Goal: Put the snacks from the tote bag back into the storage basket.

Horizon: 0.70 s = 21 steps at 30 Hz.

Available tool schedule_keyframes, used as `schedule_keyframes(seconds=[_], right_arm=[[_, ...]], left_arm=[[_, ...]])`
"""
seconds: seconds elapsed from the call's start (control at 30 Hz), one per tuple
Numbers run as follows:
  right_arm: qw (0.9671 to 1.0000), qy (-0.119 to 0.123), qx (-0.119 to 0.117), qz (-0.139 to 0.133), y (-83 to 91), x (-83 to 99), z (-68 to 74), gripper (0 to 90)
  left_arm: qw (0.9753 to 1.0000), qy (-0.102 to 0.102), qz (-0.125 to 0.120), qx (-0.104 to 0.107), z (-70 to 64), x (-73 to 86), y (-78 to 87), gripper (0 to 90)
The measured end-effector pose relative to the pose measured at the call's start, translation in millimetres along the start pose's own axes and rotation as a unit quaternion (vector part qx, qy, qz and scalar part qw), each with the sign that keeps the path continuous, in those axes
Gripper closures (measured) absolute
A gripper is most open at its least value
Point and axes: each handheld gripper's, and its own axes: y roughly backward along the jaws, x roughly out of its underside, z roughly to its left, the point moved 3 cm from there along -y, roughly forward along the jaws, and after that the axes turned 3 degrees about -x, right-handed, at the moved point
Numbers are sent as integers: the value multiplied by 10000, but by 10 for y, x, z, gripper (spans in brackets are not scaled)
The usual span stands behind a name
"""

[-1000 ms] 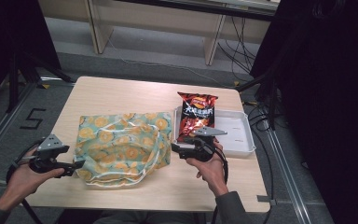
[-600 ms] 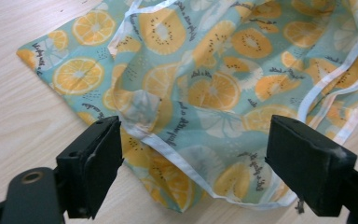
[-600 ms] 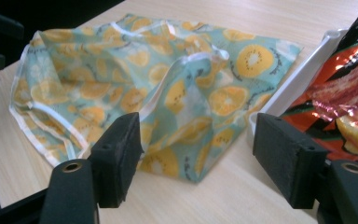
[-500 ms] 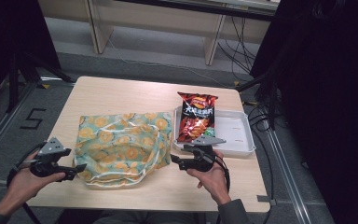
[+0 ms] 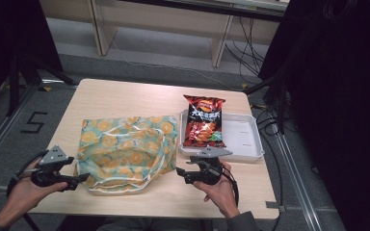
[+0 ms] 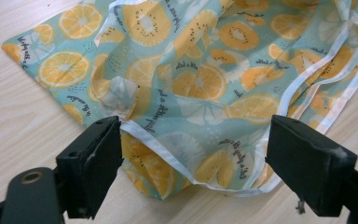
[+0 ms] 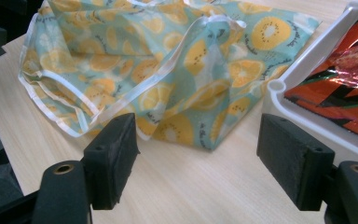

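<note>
**Flanking a fruit-print bag with both grippers open**

Lying flat and rumpled on the table (image 5: 125, 96), the bag (image 5: 125, 151) takes up the near-left part of the top, its near edge close to the table's near edge. The left gripper (image 5: 77, 179) sits at the bag's near-left corner, jaws spread wide with nothing between them. The right gripper (image 5: 180, 172) sits just right of the bag's near-right side, jaws also wide apart and empty, pointing left toward the bag.

Bare wood lies open along the far half of the table and in the near-right corner beyond the right hand (image 5: 219, 190). To the right, a white tray (image 5: 245, 139) sits near the right edge, with a red chip packet (image 5: 203, 121) lying across its left part and over its far rim. The bag's right side comes up just beside the tray.

The left gripper view shows the bag's white-trimmed edge (image 6: 168, 144) folded back between the jaws, and a small knotted bump (image 6: 117, 95) in the fabric. The right gripper view shows the tray's rounded corner (image 7: 276, 86) close to the bag, and bare table under the jaws.
</note>
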Motion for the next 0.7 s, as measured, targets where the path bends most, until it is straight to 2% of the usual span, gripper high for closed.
schedule_keyframes(seconds=[0.03,0.07,0.1,0.17,0.2,0.23,0.27,0.3,0.37,0.4,0.43,0.47,0.5,0.57,0.6,0.63,0.67,0.7], right_arm=[[9999,-82,-65,56,2,10,23,296],[9999,-136,-10,64,0,26,39,294],[9998,-146,-35,150,6,43,52,293],[9999,-19,14,160,3,61,40,290],[9998,-87,-27,169,-3,77,57,289],[9999,-1,18,149,-8,94,48,287],[9998,-5,17,210,-4,112,52,285],[9996,-106,4,264,2,130,76,282],[9997,71,98,203,4,153,60,276],[9996,52,76,255,19,161,70,276],[9996,-93,75,274,28,177,106,276],[9996,55,96,259,27,189,89,276],[9996,-38,100,273,24,206,110,275],[9993,1,112,365,27,236,129,271],[9992,-23,127,375,32,250,143,271],[9992,-27,123,391,40,260,157,271],[9992,-30,120,391,49,270,171,271],[9991,-21,151,386,59,282,184,271]], left_arm=[[10000,35,-24,7,-9,2,-3,173],[9999,47,-100,-22,-16,8,-10,173],[10000,29,-73,-19,-14,10,-5,172],[9999,76,-106,-2,-19,9,-3,165],[9999,80,-110,3,-19,7,-1,163],[10000,94,-30,14,-18,4,9,163],[9999,94,-33,14,-19,5,12,163],[10000,73,-34,23,-18,7,14,163],[9999,117,-87,31,-27,15,10,162],[9998,137,-126,24,-29,23,15,161],[9999,100,-75,49,-29,29,26,156],[10000,47,-66,37,-23,31,29,152],[9999,51,-134,15,-29,37,22,152],[9999,118,-51,51,-44,51,28,152],[10000,15,-40,49,-42,58,31,152],[10000,7,-75,27,-52,68,23,152],[10000,-28,25,57,-55,75,32,153],[10000,-33,7,67,-58,81,29,153]])
